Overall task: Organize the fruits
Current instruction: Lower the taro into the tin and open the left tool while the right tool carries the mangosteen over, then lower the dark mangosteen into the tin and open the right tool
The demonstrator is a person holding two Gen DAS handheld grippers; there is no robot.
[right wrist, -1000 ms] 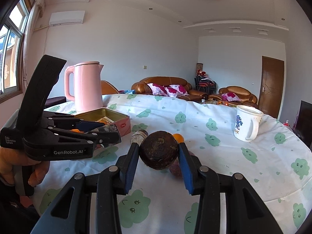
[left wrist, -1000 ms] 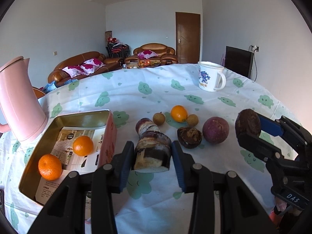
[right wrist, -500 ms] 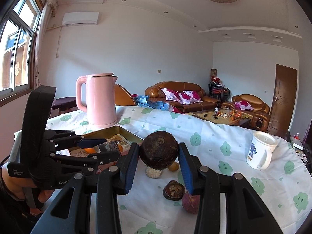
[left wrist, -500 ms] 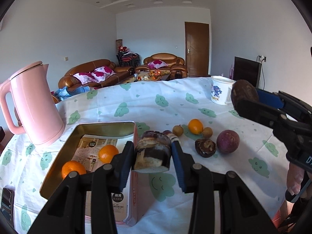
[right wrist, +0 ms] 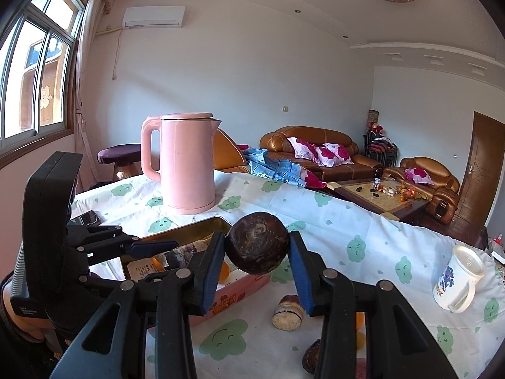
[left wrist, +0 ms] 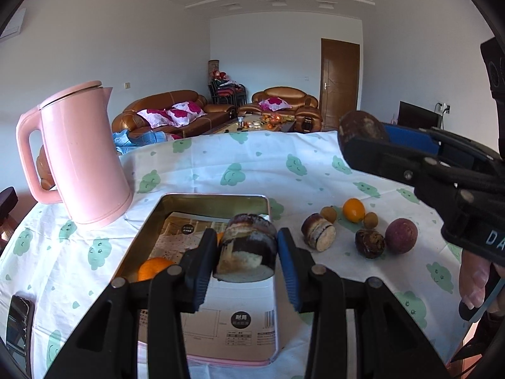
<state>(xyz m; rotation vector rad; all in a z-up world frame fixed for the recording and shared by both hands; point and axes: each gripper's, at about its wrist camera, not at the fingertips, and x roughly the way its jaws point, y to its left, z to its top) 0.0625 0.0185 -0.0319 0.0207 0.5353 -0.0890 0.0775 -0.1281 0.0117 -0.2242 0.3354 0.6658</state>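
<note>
Across the round table (left wrist: 284, 164), a white cloth printed with green smiling clouds is spread. On the far left a pink kettle (left wrist: 79, 154) is stood, and just to its right an open gold tin box (left wrist: 208, 202) with printed paper inside is set, its near pink wall facing the camera. Over the tin, the left gripper (left wrist: 246, 252) is held with its blue-padded jaws pressed against a dark-skinned, pale-fleshed cut chunk (left wrist: 244, 255). To the right and higher, the right gripper (right wrist: 257, 249) is seen clamped around a round dark brown fruit (right wrist: 257, 248). A white mug (right wrist: 457, 278) is placed on the right side of the cloth. Inside the tin an orange (left wrist: 154, 268) is partly hidden behind the left gripper. Right of the tin lie a second cut chunk (left wrist: 318, 235), a purple round fruit (left wrist: 401, 235), a dark halved fruit (left wrist: 369, 243), a small orange fruit (left wrist: 353, 210) and two small brown fruits (left wrist: 328, 213).
</note>
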